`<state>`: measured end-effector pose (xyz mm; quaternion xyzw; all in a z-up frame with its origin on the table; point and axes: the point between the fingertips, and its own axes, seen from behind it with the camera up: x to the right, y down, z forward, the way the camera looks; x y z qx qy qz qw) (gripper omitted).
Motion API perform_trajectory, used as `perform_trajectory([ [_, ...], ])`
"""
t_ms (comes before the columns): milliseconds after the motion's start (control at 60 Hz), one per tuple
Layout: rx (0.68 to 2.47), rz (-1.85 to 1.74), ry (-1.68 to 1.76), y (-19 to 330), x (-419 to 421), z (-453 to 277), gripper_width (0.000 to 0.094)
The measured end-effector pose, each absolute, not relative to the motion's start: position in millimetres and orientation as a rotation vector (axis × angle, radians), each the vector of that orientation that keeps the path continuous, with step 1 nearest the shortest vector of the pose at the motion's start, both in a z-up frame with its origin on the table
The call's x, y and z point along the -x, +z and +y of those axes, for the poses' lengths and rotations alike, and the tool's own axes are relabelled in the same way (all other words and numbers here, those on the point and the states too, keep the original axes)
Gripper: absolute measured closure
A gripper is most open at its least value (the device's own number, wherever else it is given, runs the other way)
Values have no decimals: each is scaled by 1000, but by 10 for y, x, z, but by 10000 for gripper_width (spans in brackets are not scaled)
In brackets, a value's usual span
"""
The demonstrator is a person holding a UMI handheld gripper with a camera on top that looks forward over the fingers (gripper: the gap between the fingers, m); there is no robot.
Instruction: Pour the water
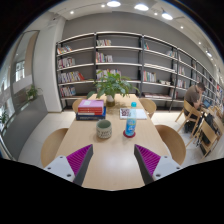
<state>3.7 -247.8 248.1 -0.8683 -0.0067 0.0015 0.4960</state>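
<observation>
A clear water bottle (130, 120) with a blue cap and blue base stands upright on the light wooden table (110, 155), beyond my fingers and a little to the right. A squat grey-green cup (104, 129) stands to its left, apart from it. My gripper (112, 163) is held over the near part of the table, with both purple pads spread wide and only bare tabletop between them. The left finger (78, 160) and the right finger (148, 160) touch nothing.
A stack of books (91, 108) and a potted plant (112, 85) stand at the table's far end. An open magazine (135, 113) lies behind the bottle. Wooden chairs (172, 141) flank the table. Bookshelves (120, 60) line the back wall. A person (195, 97) sits at the far right.
</observation>
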Motion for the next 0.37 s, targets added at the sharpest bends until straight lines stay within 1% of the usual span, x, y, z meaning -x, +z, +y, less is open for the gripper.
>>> perform_trajectory([
  [117, 2077, -10, -2, 2617, -45, -2502, 92],
  [367, 2079, 6, -2, 2648, -32, -2558, 90],
])
